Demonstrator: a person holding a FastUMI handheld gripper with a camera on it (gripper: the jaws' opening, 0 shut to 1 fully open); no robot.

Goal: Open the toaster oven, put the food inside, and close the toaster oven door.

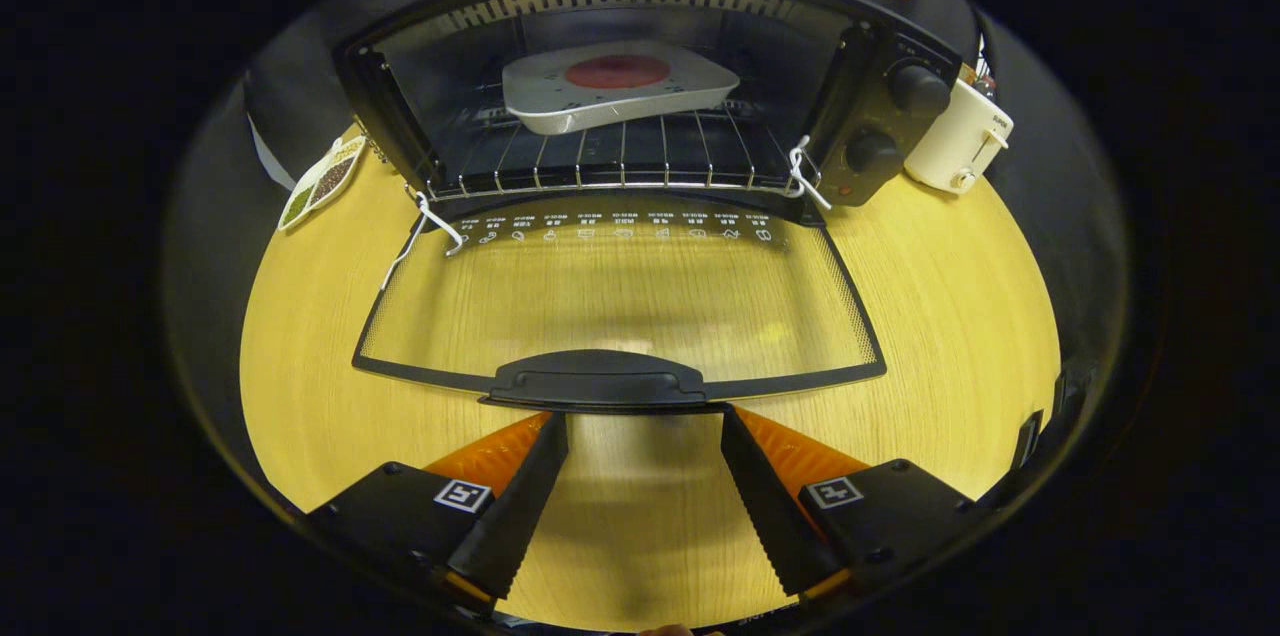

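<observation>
Toaster oven [640,116] door [620,301] down, gripper [645,426] fingers apart, apparently under handle [597,381]

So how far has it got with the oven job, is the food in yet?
Mostly done. The toaster oven is open, its glass door folded down flat, and the white plate of food already sits on the wire rack inside. Right now the gripper is open and empty, its fingertips just under the door handle. What's left is lifting that door shut.
</observation>
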